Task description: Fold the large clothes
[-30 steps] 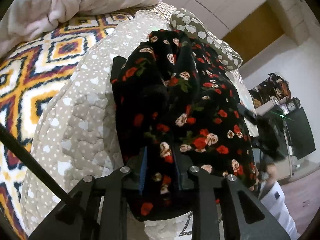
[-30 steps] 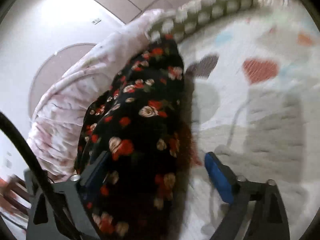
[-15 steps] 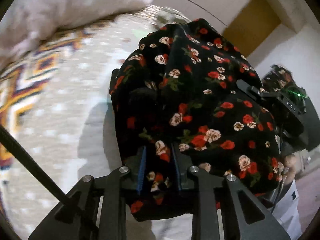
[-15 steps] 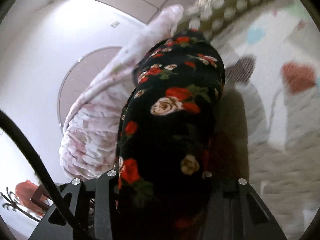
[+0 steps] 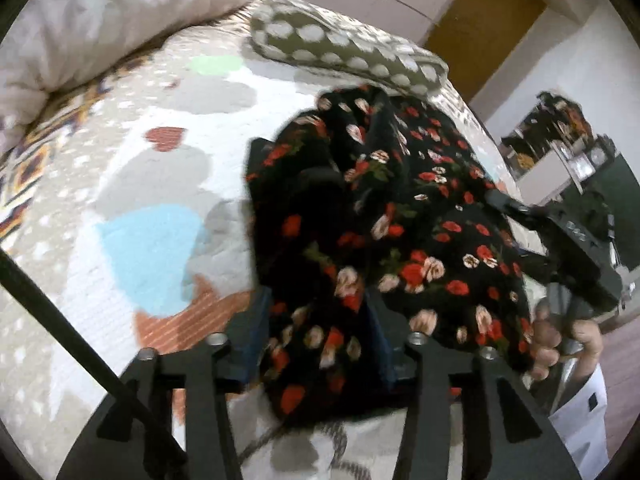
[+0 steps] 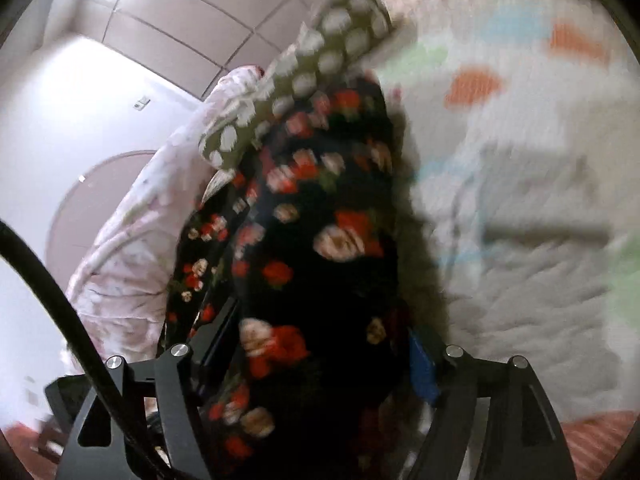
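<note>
Bedspread; both claws loosening on floral garment

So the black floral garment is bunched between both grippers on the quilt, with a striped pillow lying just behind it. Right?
One thing is off: the pillow behind the black floral garment is olive with white polka dots, not striped, as the left wrist view shows. The rest holds: the garment is bunched on the quilt, with fabric between the fingers of the left gripper and the right gripper.

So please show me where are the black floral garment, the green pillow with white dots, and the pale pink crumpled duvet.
black floral garment (image 5: pixel 400 216), left wrist view, middle of the bunched cloth.
green pillow with white dots (image 5: pixel 320 46), left wrist view, its upper face.
pale pink crumpled duvet (image 5: pixel 100 12), left wrist view, its big fold.
</note>
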`<state>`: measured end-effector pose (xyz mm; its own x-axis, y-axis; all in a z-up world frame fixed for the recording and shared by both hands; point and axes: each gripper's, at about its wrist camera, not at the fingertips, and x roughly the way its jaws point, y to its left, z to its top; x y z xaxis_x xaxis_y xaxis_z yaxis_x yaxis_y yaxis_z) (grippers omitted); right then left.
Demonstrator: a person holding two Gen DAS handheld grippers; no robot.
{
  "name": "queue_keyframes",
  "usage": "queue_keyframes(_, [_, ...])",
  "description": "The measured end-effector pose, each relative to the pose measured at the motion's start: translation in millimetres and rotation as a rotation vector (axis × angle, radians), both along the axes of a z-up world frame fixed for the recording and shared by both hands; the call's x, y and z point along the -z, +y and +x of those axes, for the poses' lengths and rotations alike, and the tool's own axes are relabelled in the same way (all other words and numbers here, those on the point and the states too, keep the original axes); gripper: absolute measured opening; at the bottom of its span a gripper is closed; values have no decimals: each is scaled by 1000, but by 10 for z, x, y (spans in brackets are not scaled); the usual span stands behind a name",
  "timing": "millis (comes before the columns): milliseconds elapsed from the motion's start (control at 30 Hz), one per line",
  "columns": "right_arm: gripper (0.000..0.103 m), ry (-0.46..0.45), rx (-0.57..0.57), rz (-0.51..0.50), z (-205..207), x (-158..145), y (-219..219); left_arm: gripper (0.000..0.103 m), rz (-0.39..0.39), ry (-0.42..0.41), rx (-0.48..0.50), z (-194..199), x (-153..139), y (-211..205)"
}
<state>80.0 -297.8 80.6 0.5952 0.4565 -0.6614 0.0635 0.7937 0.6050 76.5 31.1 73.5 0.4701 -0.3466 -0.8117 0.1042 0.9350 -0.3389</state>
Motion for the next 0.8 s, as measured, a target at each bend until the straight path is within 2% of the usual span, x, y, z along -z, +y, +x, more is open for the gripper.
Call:
queue_keyframes(100, [76, -92, -10, -116, -201, -443, -43, 59, 10, -38, -27, -233, -130, 195])
queue_keyframes(200, [29, -107, -87, -115, -380, -610, 131, 62, 15, -74, -69, -483, -234, 377])
queue_keyframes(233, [25, -95, -123, -103, -458, -583, 253, 62, 15, -82, -80, -590, -259, 430])
queue_keyframes(333, [25, -56, -201, -147, -633, -348, 576, 64, 30, -116, -96, -860, -329, 538])
queue_keyframes(433, [25, -57, -216, -318, -730, -157, 767, 74, 99, -196, -119, -1077, -440, 618])
queue_keyframes(533, [26, -37, -193, -390, -727, -353, 856, 88, 179, -314, -152, -1297, -570, 689])
queue_keyframes(600, [26, -101, -210, -394, -722, -570, 1030, 96, 212, -370, -174, -1405, -623, 723])
queue_keyframes(700, [26, -151, -254, -351, -607, -677, 1260, 96, 228, -419, -202, -1528, -682, 784])
queue_keyframes(800, [26, -88, -269, -262, -269, -493, 1492, 96, 233, -414, -215, -1585, -692, 843])
